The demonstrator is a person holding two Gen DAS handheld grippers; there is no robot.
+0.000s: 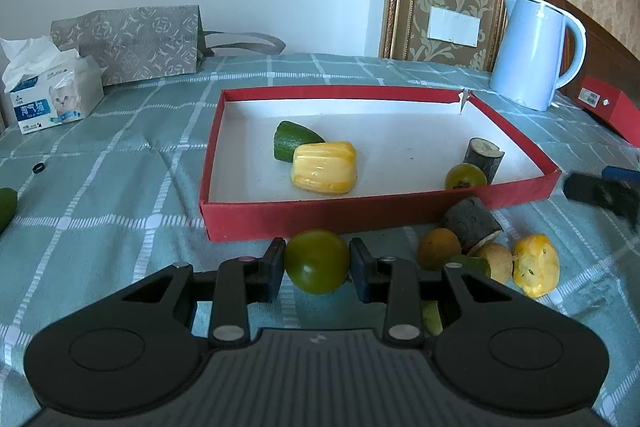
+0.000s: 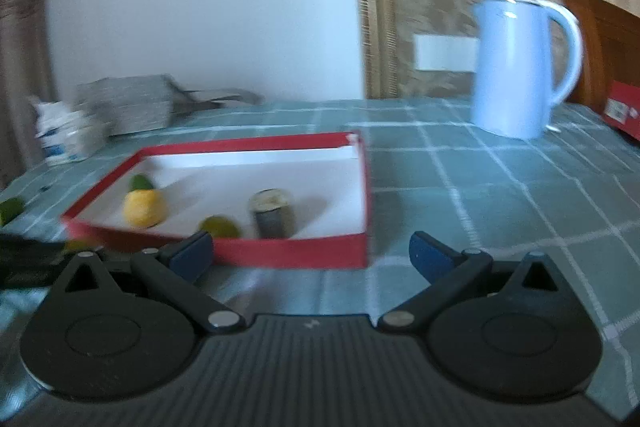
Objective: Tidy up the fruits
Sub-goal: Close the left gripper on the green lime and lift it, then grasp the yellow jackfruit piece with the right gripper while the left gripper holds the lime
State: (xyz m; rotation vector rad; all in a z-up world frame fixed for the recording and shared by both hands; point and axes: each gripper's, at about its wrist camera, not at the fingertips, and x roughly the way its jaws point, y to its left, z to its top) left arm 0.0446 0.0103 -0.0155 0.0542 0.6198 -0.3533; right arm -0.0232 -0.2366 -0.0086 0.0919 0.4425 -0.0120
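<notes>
My left gripper (image 1: 317, 262) is shut on a round green fruit (image 1: 316, 261), just in front of the red box (image 1: 320, 215). Inside the box lie a green piece (image 1: 294, 139), a yellow fruit (image 1: 324, 167), a green-yellow ball (image 1: 465, 177) and a dark cylinder (image 1: 483, 154). To the right of the held fruit, on the cloth, sit an orange ball (image 1: 439, 248), a dark cylinder piece (image 1: 472, 221), a kiwi half (image 1: 496, 261) and a yellow fruit (image 1: 535, 264). My right gripper (image 2: 312, 253) stands open and empty before the box's near wall (image 2: 288, 253).
A pale blue kettle (image 1: 534, 53) stands at the back right, beside a red case (image 1: 612, 107). A tissue pack (image 1: 52, 95) and a grey patterned bag (image 1: 136, 41) sit at the back left. A green fruit (image 1: 6, 207) lies at the left edge.
</notes>
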